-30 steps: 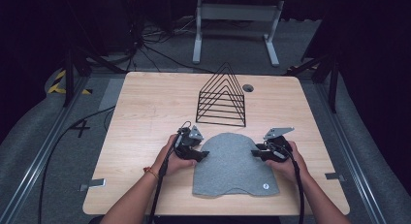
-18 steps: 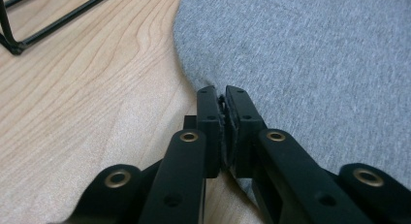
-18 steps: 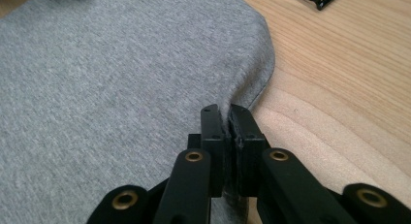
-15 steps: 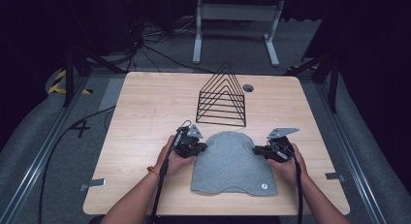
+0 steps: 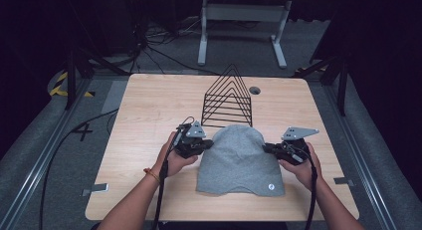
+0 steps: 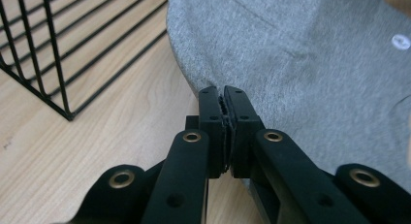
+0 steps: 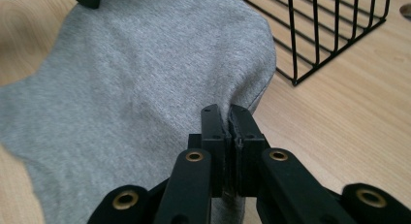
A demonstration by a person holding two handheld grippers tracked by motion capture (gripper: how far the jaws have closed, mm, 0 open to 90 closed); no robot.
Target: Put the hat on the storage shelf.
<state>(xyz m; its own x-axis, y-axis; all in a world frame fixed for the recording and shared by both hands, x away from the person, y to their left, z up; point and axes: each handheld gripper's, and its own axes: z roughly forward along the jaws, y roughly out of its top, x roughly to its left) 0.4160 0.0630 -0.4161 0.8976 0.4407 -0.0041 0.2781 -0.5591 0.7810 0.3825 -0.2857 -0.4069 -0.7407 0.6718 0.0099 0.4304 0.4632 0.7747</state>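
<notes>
A grey knit beanie [image 5: 240, 160] lies flat on the wooden table [image 5: 149, 110], its rounded crown pointing away from me and a small round white tag [image 5: 271, 187] near its hem. My left gripper [image 5: 206, 144] is shut on the beanie's left edge [image 6: 203, 83]. At the opposite side my right gripper [image 5: 266, 148] is shut on the right edge [image 7: 252, 100]. In both gripper views the black jaws stand pressed together with grey fabric pinched between them.
A black wire rack [image 5: 228, 98] of triangular dividers stands just behind the beanie's crown, close to both grippers [image 6: 39, 54] [image 7: 334, 30]. A round cable hole [image 5: 255, 90] sits beyond it. Dark floor, cables and a metal stand surround the table.
Both grippers have carried the beanie away from me toward the wire rack; its crown now sits just in front of the rack. Both stay shut on its edges.
</notes>
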